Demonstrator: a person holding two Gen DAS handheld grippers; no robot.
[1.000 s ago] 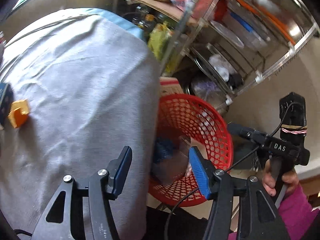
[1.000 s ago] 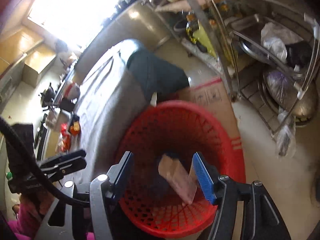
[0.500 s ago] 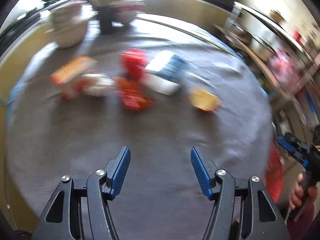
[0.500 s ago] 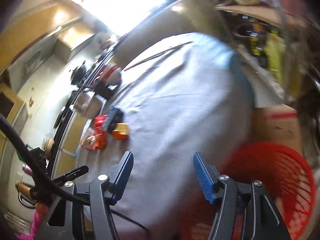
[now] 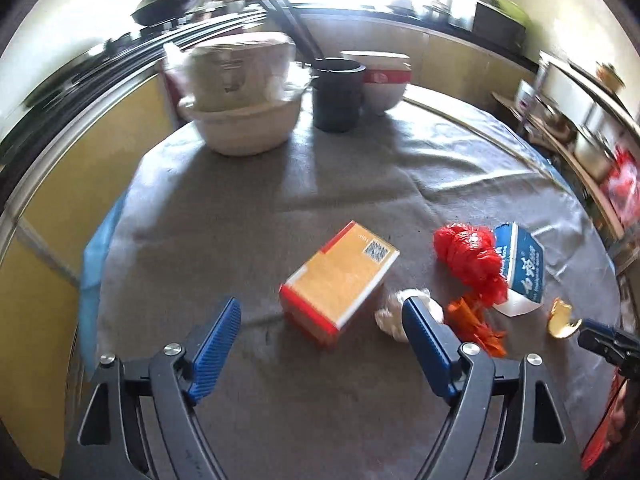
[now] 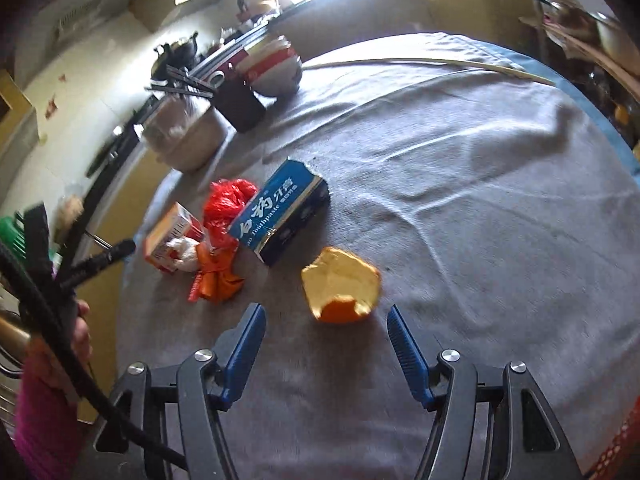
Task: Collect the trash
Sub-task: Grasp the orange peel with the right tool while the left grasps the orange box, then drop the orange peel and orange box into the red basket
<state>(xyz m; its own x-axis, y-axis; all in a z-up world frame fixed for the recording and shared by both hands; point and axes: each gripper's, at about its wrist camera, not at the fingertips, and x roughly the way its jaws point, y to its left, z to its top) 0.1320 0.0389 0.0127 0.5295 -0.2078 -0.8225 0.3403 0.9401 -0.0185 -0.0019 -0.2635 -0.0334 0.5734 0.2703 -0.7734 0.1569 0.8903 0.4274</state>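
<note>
Trash lies on the grey-clothed table. An orange-and-red carton [image 5: 340, 280] sits just beyond my left gripper [image 5: 322, 316], whose jaws are opening with nothing between them. To its right are a crumpled white tissue [image 5: 394, 314], a red plastic bag [image 5: 470, 256], an orange wrapper [image 5: 476, 322], a blue toothpaste box [image 5: 520, 264] and an orange peel [image 5: 562, 314]. In the right wrist view the orange peel [image 6: 340, 284] lies just ahead of my right gripper [image 6: 324, 318], which stands open and empty. The toothpaste box [image 6: 280, 210], red bag [image 6: 224, 204] and carton [image 6: 172, 236] lie beyond it.
At the table's far side stand a cream bowl stack [image 5: 240, 92], a dark cup [image 5: 338, 94] and a red-and-white bowl [image 5: 380, 80]. A red basket rim [image 6: 624, 436] shows at the lower right edge. A person's hand [image 6: 82, 336] holds the left gripper. Shelves stand at the right [image 5: 580, 128].
Both grippers have swung away from the red basket to over the table and its trash. The left jaws stand wider than before. The piece seen dropping into the basket is out of view.
</note>
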